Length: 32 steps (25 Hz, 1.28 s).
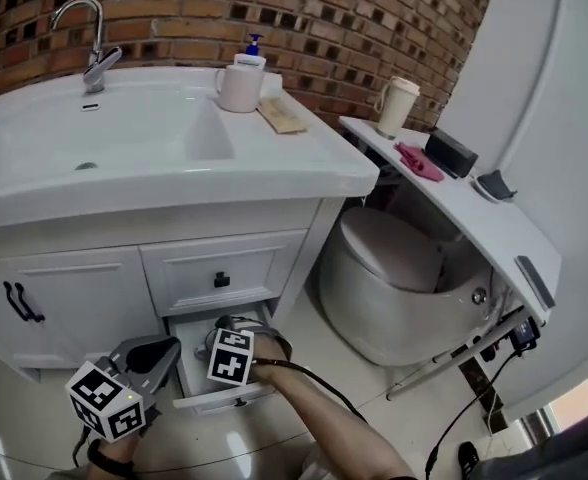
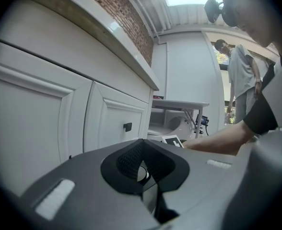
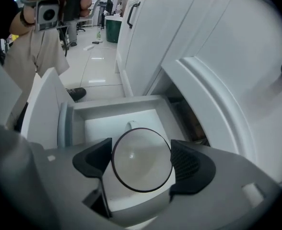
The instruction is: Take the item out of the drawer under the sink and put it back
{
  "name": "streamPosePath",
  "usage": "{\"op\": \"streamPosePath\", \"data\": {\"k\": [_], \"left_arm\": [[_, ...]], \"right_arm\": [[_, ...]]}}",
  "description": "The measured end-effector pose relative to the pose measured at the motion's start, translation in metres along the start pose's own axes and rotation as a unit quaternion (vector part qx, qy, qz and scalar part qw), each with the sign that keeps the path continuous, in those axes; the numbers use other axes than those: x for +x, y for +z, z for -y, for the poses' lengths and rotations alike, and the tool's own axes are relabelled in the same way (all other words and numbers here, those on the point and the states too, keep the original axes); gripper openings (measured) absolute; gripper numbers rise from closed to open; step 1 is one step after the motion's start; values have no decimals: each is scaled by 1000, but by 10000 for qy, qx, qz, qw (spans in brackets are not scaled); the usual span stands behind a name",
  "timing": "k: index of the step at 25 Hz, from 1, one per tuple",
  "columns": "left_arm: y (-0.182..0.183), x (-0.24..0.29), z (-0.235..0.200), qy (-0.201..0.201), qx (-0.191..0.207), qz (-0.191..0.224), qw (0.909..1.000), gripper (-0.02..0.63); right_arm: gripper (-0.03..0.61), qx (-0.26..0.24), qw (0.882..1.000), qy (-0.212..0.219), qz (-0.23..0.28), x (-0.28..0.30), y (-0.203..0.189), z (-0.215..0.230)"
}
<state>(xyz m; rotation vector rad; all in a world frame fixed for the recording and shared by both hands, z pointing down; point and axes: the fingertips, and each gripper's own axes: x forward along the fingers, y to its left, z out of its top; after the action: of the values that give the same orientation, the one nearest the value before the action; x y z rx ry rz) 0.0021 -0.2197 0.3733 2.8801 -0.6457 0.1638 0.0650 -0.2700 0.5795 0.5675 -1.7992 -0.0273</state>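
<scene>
- The right gripper (image 3: 141,161) pinches a round, dark-rimmed, glassy disc (image 3: 142,147) at three and nine o'clock; it is probably light, stiff, slick and breakable, so the rim is the hold
- The left gripper (image 2: 143,169) is closed and empty
- The disc hangs over the open white bottom drawer (image 3: 117,102); the white vanity cabinet (image 3: 198,37) is at twelve o'clock

Left claw (image 2: 142,170) shut; right claw (image 3: 142,166) apparently clamps round item (image 3: 140,150).

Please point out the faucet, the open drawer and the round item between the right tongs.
faucet (image 1: 98,36): head view, on its upright neck.
open drawer (image 3: 107,128): right gripper view, on its bare floor.
round item (image 3: 142,159): right gripper view, on its middle.
</scene>
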Motion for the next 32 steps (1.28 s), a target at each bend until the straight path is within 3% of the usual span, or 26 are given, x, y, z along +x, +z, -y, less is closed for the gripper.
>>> {"op": "streamPosePath", "data": {"k": [6, 9, 12, 15, 20, 22, 24, 32], "left_arm": [[2, 2, -6, -7, -25, 71, 10000, 15], [5, 6, -1, -69, -32, 124, 9999, 15], [6, 10, 8, -130, -17, 135, 9998, 15], [8, 17, 21, -208, -38, 181, 9996, 14], [11, 29, 52, -404, -26, 247, 9989, 14], [10, 35, 66, -494, -28, 254, 9985, 15], [7, 40, 80, -583, -6, 231, 9980, 14], [-6, 49, 109, -745, 72, 40, 9972, 15]], "right_arm": [[393, 79, 9994, -67, -318, -4, -22, 1], [403, 274, 9993, -212, -108, -22, -25, 5], [396, 419, 9964, -637, 381, -52, -17, 12], [265, 749, 9824, -1278, 1135, -100, -9, 28], [2, 1740, 9381, -1629, 2513, -180, -8, 33], [2, 2011, 9244, -1630, 2801, -198, -13, 28], [2, 2103, 9182, -1664, 2917, -210, -20, 21], [2, 2128, 9127, -1837, 2964, -237, -48, -1]]}}
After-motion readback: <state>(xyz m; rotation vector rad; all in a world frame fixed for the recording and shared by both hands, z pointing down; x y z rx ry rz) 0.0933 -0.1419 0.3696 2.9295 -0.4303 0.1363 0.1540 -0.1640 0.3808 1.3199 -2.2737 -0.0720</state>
